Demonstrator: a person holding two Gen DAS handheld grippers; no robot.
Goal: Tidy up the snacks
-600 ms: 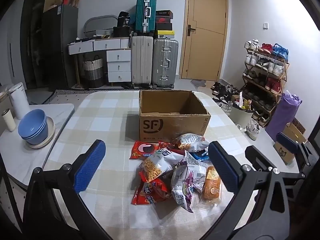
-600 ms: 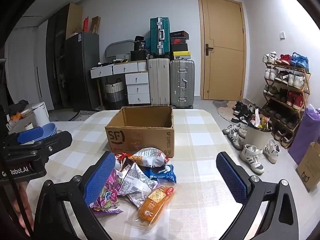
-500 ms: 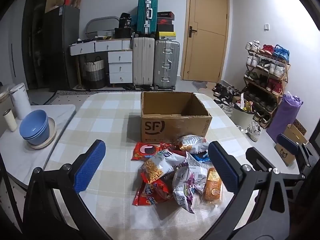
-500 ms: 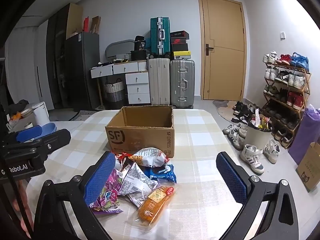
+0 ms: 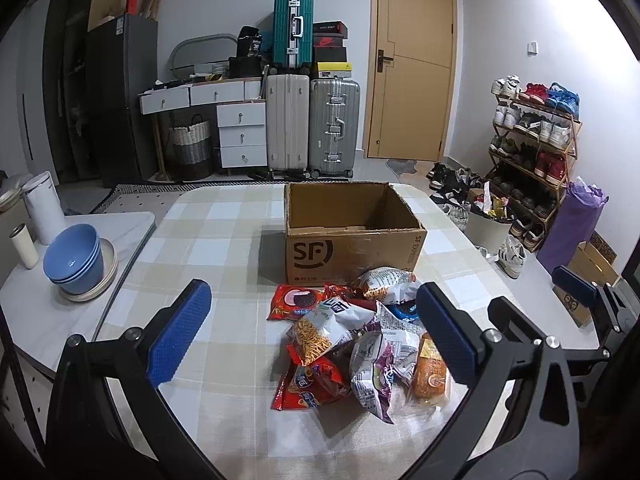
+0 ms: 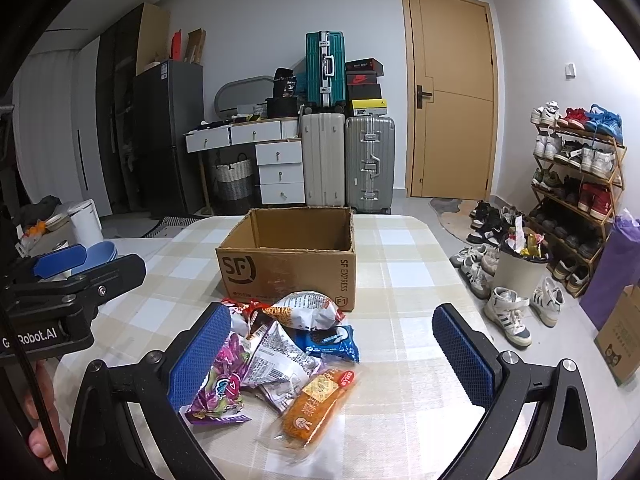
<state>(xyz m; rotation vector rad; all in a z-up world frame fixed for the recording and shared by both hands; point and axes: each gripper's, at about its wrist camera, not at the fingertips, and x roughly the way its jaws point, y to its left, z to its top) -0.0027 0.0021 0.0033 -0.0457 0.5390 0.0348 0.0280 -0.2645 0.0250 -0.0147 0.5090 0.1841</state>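
1. A brown cardboard box [image 5: 352,236] marked "SF" stands upright and open-topped at the middle of the checked table [image 5: 224,232], nearer its far edge; nothing can be seen inside it.
2. A heap of snack packets [image 5: 360,340] lies on the table just in front of the box, toward the near edge, overlapping one another.
3. A red cookie packet [image 5: 294,300] lies flat at the heap's left, near the box front.
4. A blue cookie packet [image 6: 330,342] lies beside a crumpled white-and-orange bag [image 6: 306,312].
5. A purple bag [image 6: 224,384] lies nearest the near edge.
6. An orange bread roll in clear wrap [image 6: 316,404] lies slantwise, also near that edge.
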